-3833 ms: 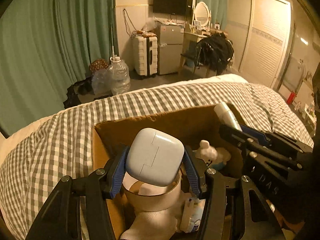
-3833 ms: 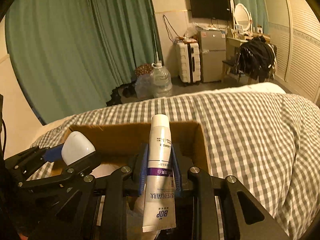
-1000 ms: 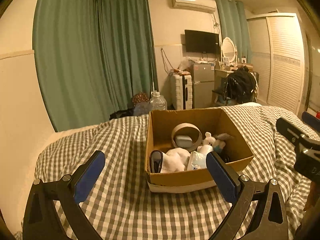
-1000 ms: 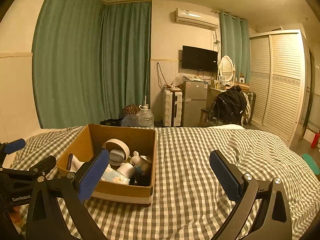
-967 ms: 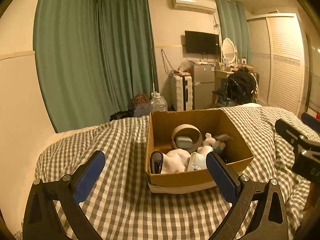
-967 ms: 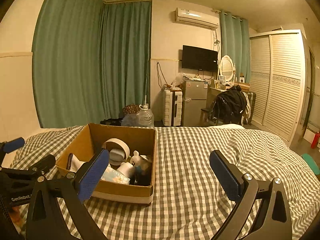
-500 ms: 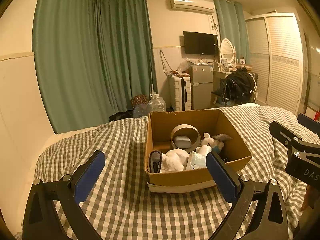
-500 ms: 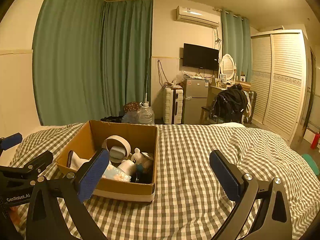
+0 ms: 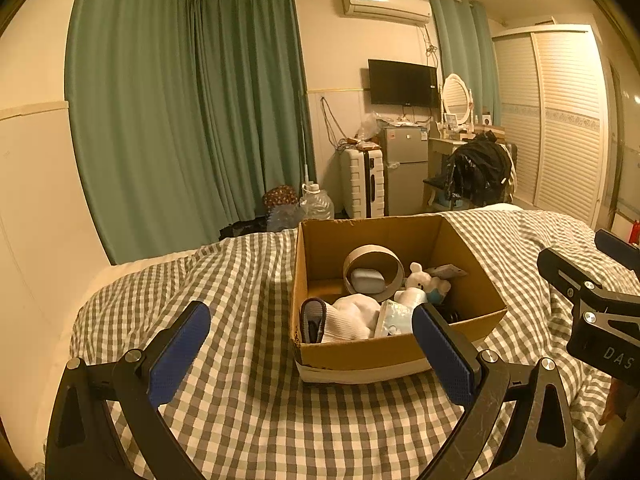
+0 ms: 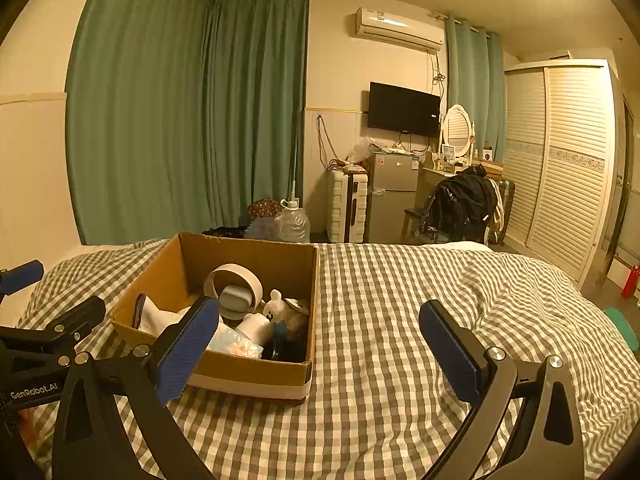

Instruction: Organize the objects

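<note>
Checked grey-and-white bedding covers the bed [image 10: 400, 340], over which the left gripper [image 9: 310, 354] and right gripper [image 10: 316, 344] both hover, jaws wide and empty. Just beyond stands the cardboard box [image 9: 400, 354], holding a tape roll [image 9: 374, 270], white socks [image 9: 352, 322] and a plush bear [image 9: 420, 278]. Farther off hang green curtains [image 10: 188, 120]. Only the right view shows a red extinguisher [image 10: 630, 282], cut off. Dark items in the box's corner are unclear.

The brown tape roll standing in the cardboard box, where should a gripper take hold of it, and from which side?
Probably from above, pinching the top of the brown tape roll across its band. It stands on edge, its top arc bare, while a pale blue-grey case fills its hole and the cardboard box walls block the sides.
</note>
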